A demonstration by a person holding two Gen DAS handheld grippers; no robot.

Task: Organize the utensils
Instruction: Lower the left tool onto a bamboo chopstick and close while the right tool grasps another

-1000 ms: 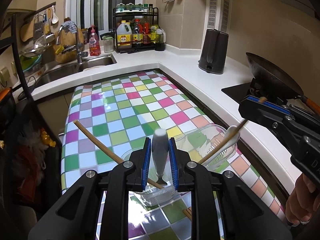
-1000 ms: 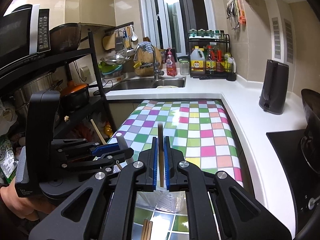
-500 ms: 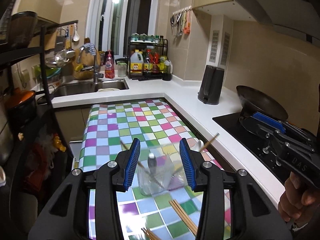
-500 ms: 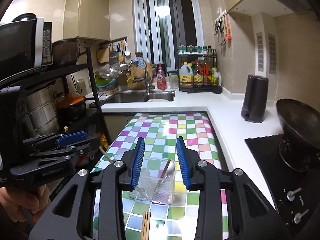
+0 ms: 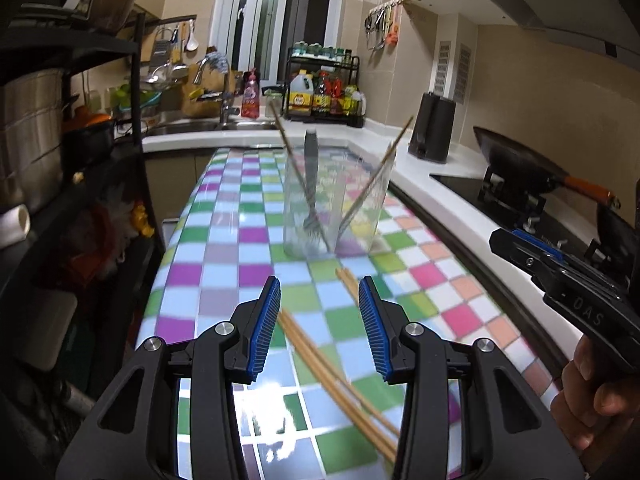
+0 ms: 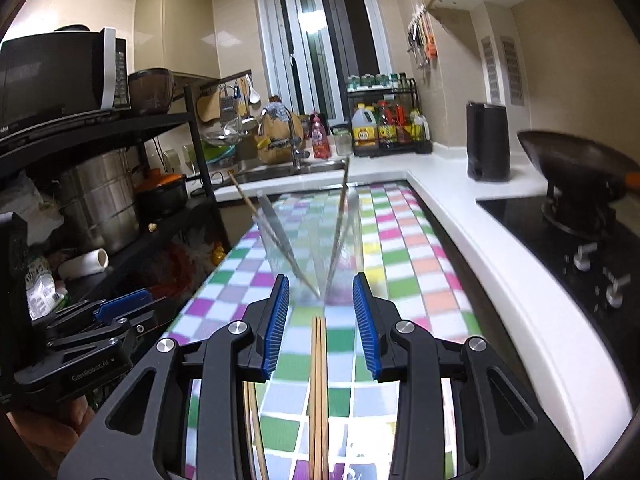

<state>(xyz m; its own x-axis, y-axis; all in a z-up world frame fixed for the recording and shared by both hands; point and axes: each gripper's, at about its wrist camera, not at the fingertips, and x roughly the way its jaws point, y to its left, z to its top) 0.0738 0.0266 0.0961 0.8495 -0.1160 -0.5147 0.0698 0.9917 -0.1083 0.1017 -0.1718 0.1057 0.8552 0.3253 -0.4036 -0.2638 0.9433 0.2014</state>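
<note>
A clear plastic cup (image 5: 336, 204) stands on the checkered cloth (image 5: 224, 264) and holds a grey-handled fork (image 5: 311, 184) and two chopsticks (image 5: 374, 180) leaning apart. It also shows in the right wrist view (image 6: 310, 244). Several loose wooden chopsticks (image 5: 332, 364) lie on the cloth in front of the cup. My left gripper (image 5: 319, 324) is open and empty above them. My right gripper (image 6: 321, 328) is open and empty over a pair of chopsticks (image 6: 318, 392). The right gripper shows at the right (image 5: 560, 276) in the left view.
A wok (image 5: 516, 164) sits on the stove (image 6: 560, 236) at the right. A black kettle (image 6: 488, 140) stands on the white counter (image 6: 480, 264). A sink (image 6: 288, 170) and condiment rack (image 6: 384, 124) are at the back. A black shelf with pots (image 6: 104, 208) stands at the left.
Both grippers let go of the fork and chopstick in the cup, opened, and pulled back and down toward the loose chopsticks on the cloth.
</note>
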